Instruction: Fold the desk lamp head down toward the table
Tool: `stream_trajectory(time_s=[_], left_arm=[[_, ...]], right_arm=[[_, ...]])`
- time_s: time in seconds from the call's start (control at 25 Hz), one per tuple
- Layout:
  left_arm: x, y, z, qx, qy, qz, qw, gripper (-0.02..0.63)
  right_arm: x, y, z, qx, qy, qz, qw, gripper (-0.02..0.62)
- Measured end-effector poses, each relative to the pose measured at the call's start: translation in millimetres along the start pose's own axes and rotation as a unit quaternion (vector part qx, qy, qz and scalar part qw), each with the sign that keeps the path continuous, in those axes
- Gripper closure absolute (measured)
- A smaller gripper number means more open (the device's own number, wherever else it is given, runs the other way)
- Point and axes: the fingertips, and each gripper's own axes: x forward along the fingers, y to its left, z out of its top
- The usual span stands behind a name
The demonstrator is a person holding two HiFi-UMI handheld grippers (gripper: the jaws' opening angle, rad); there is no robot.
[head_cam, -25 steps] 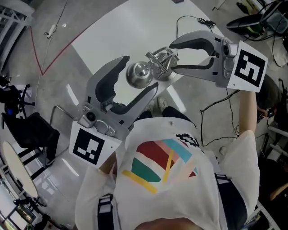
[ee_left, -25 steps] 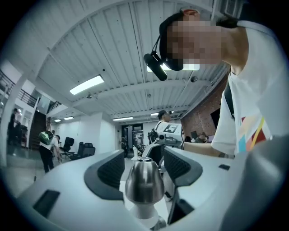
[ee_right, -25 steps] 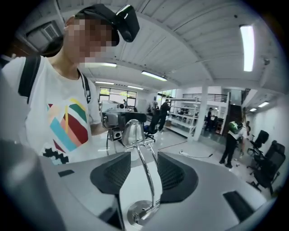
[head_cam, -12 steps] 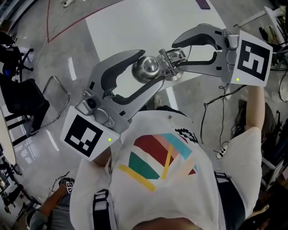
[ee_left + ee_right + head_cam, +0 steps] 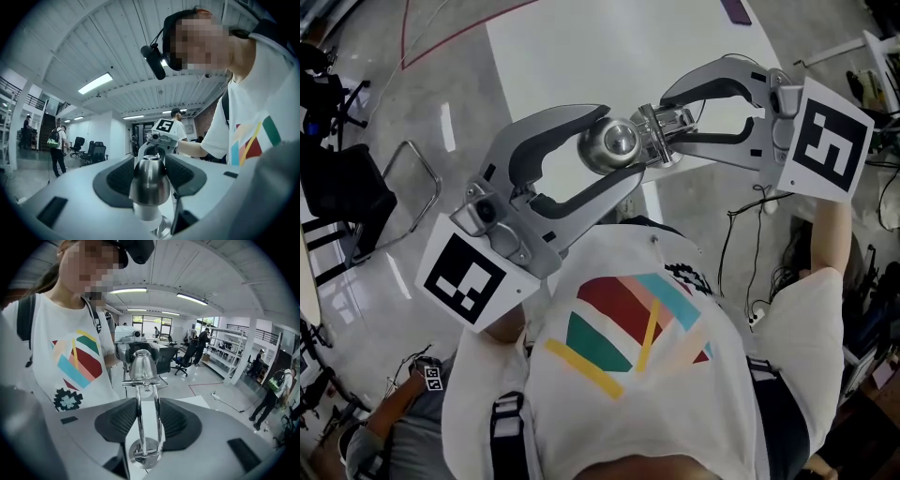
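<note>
A chrome desk lamp stands at the near edge of the white table (image 5: 581, 47). Its dome-shaped lamp head (image 5: 614, 145) (image 5: 149, 180) (image 5: 140, 364) sits between the pads of my left gripper (image 5: 619, 147) (image 5: 150, 173), whose jaws are closing; both pads touch the dome. My right gripper (image 5: 667, 124) (image 5: 143, 420) comes from the other side. Its pads flank the two thin chrome rods of the lamp arm (image 5: 664, 127) (image 5: 147, 423) and press on them. The round lamp base (image 5: 145, 453) shows below the rods.
A black office chair (image 5: 356, 187) stands on the floor at the left. A black cable (image 5: 741, 216) hangs off the table's right side. A small purple object (image 5: 736, 11) lies at the table's far edge. Other people stand in the room behind.
My left gripper's jaws have narrowed from a wide gap onto the lamp head. The right gripper has tipped a little downward, still around the lamp arm.
</note>
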Motion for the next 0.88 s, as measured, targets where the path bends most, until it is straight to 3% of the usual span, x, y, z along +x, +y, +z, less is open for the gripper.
stream_trajectory(time_s=[0.12,0.24,0.36,0.56,0.68,0.76,0.88], left_arm=[[-1.1,0.6,-0.5,-0.004,-0.002,0.003,1.0000,0.354],[-0.6,0.0,-10.5,-0.002,0.033,0.005,0.9994,0.354],[-3.6,3.3,-25.6,-0.021,0.043,0.017,0.9987,0.356],[-15.3,4.6,-64.2,-0.032,0.082,0.010,0.9960,0.356],[-41.3,13.4,-95.6,-0.015,0.113,-0.007,0.9935,0.356],[-69.4,22.2,-124.6,0.000,0.150,-0.014,0.9886,0.356],[-78.4,26.4,-149.5,-0.026,0.177,-0.008,0.9839,0.356]], right_arm=[[-0.1,0.1,-0.1,0.002,0.000,0.005,1.000,0.434],[-1.3,0.8,-4.0,0.005,0.023,0.003,1.000,0.434],[2.0,0.3,-5.4,0.001,0.024,0.009,1.000,0.434],[23.0,6.6,-11.6,-0.017,0.056,0.026,0.998,0.434],[57.5,6.8,-5.5,-0.026,0.075,0.021,0.997,0.434],[92.1,5.6,6.1,-0.028,0.072,0.018,0.997,0.434],[96.0,1.5,15.3,-0.009,0.054,-0.001,0.998,0.434]])
